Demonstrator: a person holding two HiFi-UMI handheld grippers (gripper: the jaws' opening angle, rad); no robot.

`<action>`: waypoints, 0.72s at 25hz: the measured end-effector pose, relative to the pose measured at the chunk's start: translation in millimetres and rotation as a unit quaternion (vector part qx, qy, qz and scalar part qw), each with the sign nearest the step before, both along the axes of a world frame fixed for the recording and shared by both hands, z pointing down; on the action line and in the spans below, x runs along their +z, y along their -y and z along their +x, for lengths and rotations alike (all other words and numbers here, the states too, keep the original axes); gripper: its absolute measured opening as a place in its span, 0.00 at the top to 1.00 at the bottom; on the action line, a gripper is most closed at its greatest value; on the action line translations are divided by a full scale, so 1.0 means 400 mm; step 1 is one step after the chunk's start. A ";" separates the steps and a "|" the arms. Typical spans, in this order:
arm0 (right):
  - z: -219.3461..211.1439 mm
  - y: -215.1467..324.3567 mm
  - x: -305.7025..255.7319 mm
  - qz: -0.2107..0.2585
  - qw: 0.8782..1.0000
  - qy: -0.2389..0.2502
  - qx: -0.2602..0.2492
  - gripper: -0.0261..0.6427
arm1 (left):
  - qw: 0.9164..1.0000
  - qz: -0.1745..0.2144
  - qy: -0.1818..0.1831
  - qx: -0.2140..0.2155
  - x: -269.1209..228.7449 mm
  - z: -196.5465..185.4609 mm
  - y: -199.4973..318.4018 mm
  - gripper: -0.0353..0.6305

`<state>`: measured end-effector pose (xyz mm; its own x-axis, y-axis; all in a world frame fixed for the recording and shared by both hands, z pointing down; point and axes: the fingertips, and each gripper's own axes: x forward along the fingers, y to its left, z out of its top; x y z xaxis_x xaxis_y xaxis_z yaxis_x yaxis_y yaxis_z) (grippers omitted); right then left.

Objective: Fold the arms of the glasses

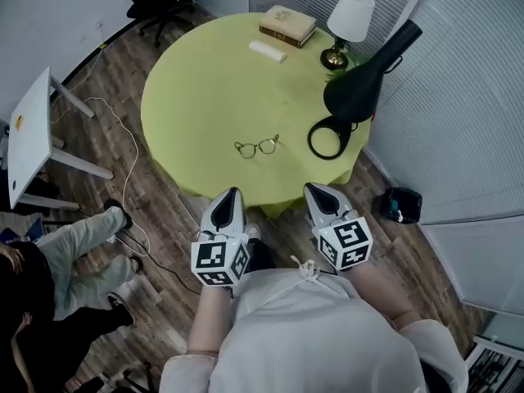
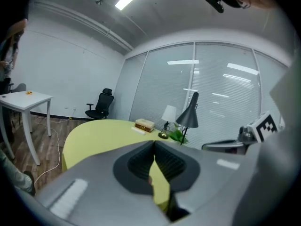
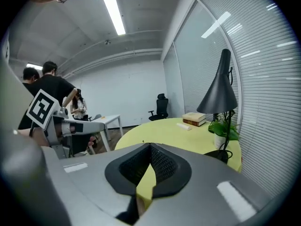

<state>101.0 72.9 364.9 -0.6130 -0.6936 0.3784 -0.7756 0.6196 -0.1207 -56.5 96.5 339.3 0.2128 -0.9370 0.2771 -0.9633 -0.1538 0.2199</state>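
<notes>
A pair of thin wire-framed glasses [image 1: 257, 146] lies on the round yellow-green table [image 1: 205, 88], towards its near edge, arms spread. Both grippers hover side by side just short of that edge, apart from the glasses. My left gripper [image 1: 232, 193] is shut, its tips meeting with nothing between them [image 2: 154, 143]. My right gripper [image 1: 314, 188] is likewise shut and empty [image 3: 150, 146]. The glasses do not show in either gripper view; only the table top [image 2: 94, 135] [image 3: 174, 133] lies beyond the jaws.
A black desk lamp [image 1: 360, 84] with a ring base [image 1: 329, 137] stands at the table's right side. At the back are a white-shade lamp [image 1: 350, 15], stacked books [image 1: 287, 24] and a white case [image 1: 268, 51]. A white desk [image 1: 29, 137] and a seated person [image 1: 74, 252] are on the left.
</notes>
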 end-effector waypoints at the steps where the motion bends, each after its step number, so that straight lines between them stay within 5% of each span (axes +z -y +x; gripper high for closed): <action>1: -0.021 0.034 0.004 -0.007 1.000 0.004 0.013 0.96 | 1.000 -0.003 -0.001 0.011 0.005 -0.024 0.037 0.94; 8: -0.138 0.199 0.059 -0.045 0.995 -0.009 0.088 0.96 | 0.997 -0.021 -0.020 0.067 0.042 -0.176 0.231 0.94; 12: -0.161 0.242 0.130 -0.082 0.992 -0.043 0.091 0.96 | 0.994 -0.047 -0.036 0.089 0.109 -0.195 0.293 0.94; 18: -0.172 0.337 0.217 -0.077 0.991 -0.082 0.077 0.96 | 0.992 -0.068 -0.050 0.093 0.210 -0.196 0.359 0.94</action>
